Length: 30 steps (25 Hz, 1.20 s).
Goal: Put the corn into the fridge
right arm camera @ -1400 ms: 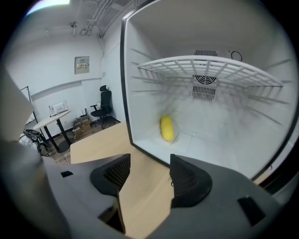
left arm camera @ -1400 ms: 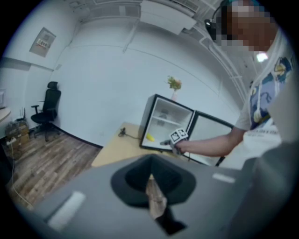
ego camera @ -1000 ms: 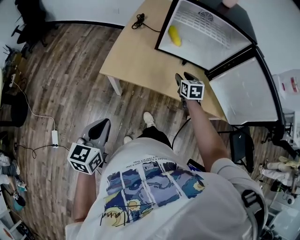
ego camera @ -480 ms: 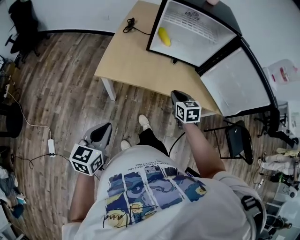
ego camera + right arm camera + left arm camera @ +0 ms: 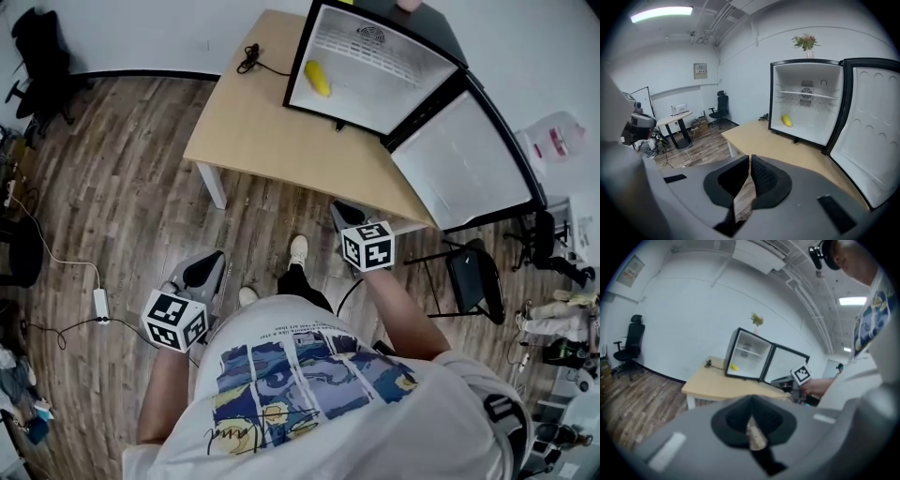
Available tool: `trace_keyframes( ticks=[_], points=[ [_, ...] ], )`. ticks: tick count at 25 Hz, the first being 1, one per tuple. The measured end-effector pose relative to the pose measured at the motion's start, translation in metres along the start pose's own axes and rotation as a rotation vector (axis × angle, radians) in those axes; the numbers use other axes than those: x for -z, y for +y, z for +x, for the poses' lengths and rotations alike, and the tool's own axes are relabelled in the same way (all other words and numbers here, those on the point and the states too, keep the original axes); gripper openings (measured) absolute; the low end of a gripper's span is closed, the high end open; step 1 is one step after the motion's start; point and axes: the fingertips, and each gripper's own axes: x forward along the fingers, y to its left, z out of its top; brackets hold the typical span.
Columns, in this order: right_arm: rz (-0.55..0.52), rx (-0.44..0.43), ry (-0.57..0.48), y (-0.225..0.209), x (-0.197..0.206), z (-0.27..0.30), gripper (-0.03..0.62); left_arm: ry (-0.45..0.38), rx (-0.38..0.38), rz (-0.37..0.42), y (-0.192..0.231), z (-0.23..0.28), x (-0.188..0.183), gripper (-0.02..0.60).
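The right tool (image 5: pixel 749 158) is showing its two ribbed jaws pressed together with nothing between them, and it is hanging over the brown plank floor (image 5: pixel 122 169), just short of the pale wooden counter (image 5: pixel 272 122). The left tool (image 5: pixel 750 405) is likewise closed up and empty, held low at the person's left side and well apart from the work. On the counter the small black fridge (image 5: pixel 806 101) with a white lining is standing with its door (image 5: pixel 874 140) swung fully wide. The yellow corn cob (image 5: pixel 787 120) is lying at the left side of the fridge's floor, touching neither tool. In my judgement the placement is done and only the door is remaining. Three risks are standing out. A hard push on the door could shift the light fridge along the counter or topple the small potted plant (image 5: pixel 806 43) on its roof. A closed tool could skate off the smooth door panel. A jolt could roll the cob toward the opening, where the door would pinch it.
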Motion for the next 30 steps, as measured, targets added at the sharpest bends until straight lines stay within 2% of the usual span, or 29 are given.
trace_keyframes(
  ticks=[7,12,21,30],
  points=[
    [-0.035,-0.037,-0.023,0.012,-0.010,-0.012,0.020,-0.012,0.014,0.008,-0.005,0.010,-0.006,0.009],
    [-0.144,-0.062,-0.028,0.025,-0.022,-0.012,0.018,-0.018,-0.005,-0.010,0.000,0.011,-0.007,0.009],
    [-0.224,-0.116,-0.046,0.052,-0.037,-0.007,0.017,-0.026,-0.028,-0.032,0.006,0.006,-0.004,0.009],
    [-0.228,-0.140,-0.033,0.065,-0.031,-0.006,0.014,-0.009,-0.027,-0.043,0.007,0.001,0.004,0.009]
  ],
)
